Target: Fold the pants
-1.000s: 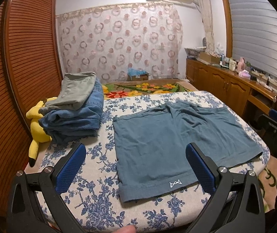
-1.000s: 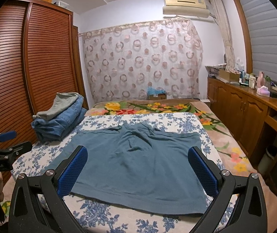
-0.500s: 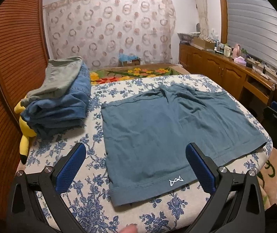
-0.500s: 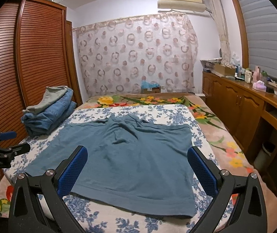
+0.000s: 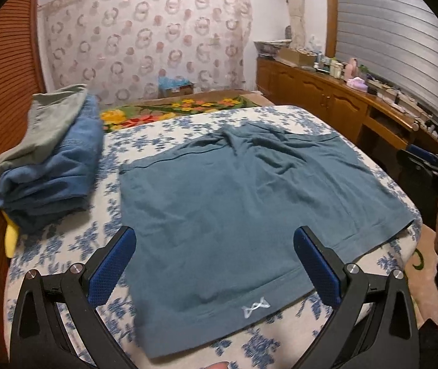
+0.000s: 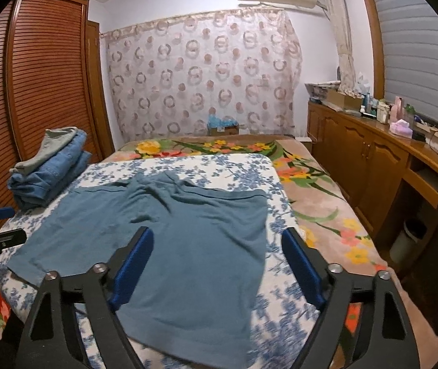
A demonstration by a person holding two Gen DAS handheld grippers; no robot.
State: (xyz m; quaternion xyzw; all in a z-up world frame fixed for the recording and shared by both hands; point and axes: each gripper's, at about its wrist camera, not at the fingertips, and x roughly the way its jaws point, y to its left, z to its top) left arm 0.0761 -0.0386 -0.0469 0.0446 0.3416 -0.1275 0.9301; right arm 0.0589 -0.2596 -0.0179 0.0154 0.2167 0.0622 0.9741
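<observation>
Two tools spread wide | pants (image 5: 234, 215) flat — hems toward cameras

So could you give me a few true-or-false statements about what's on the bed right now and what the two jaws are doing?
1. The teal pants lie spread flat on the floral sheet. True.
2. The left gripper is clamped on the hem. False: its jaws stand open, holding nothing.
3. A stack of folded clothes sits at the bed's left side. True.
4. The right gripper holds a shirt. False: it is open and empty.
5. The pants are already folded in half. False: still unfolded.
</observation>
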